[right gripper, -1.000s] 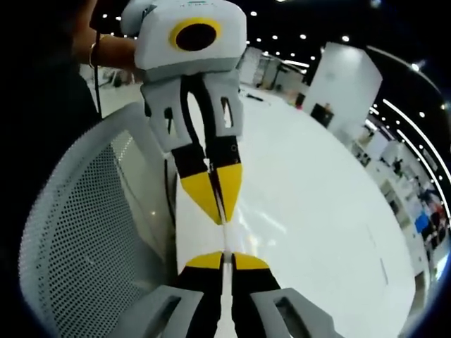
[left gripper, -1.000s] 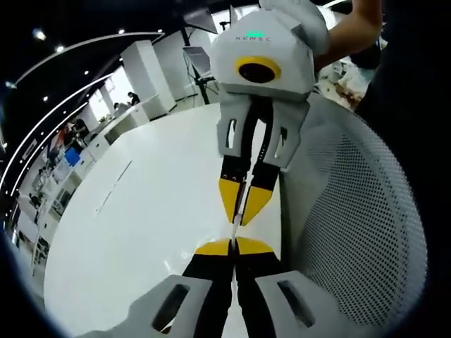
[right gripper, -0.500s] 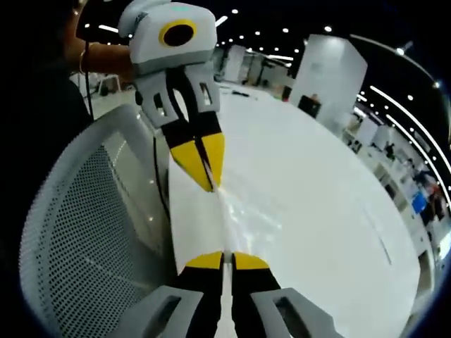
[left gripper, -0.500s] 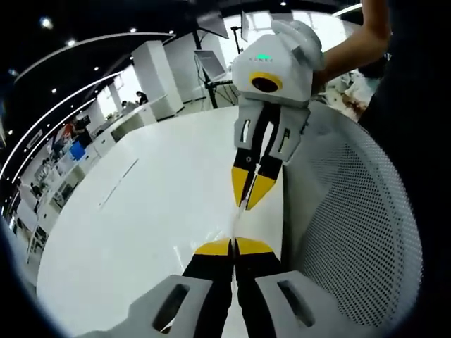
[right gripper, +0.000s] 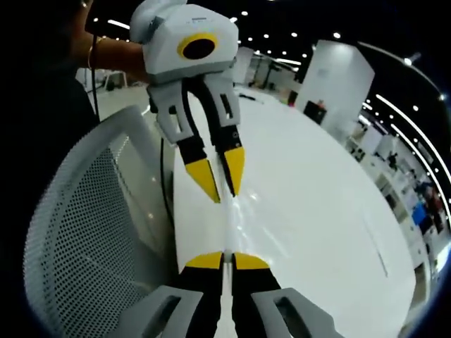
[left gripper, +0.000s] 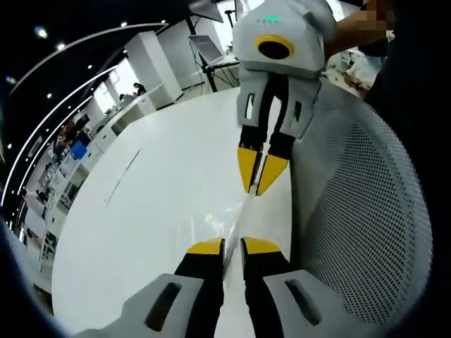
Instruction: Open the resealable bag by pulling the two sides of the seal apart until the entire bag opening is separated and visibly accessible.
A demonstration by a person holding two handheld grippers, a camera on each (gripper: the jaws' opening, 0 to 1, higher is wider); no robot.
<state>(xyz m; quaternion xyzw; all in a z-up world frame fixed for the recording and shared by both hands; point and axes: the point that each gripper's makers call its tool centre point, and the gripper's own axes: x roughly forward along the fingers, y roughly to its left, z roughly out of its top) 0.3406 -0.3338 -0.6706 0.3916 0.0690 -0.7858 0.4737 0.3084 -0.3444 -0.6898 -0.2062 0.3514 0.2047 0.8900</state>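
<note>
The clear resealable bag (left gripper: 227, 224) stretches crinkled between the slightly parted left gripper (left gripper: 232, 246) and the right gripper (right gripper: 222, 259) clamping it, above the white tabletop (left gripper: 155, 211).

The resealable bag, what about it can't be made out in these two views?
- Resealable bag, left gripper view: clear film, glare on the white table blurs its outline.
- Its seal, right gripper view: edge-on, too thin to tell whether it is apart.
- Its lower part: hidden behind the right hand-held gripper.

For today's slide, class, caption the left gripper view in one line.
Two grippers, left and right, stretch a clear bag over a white table.
</note>
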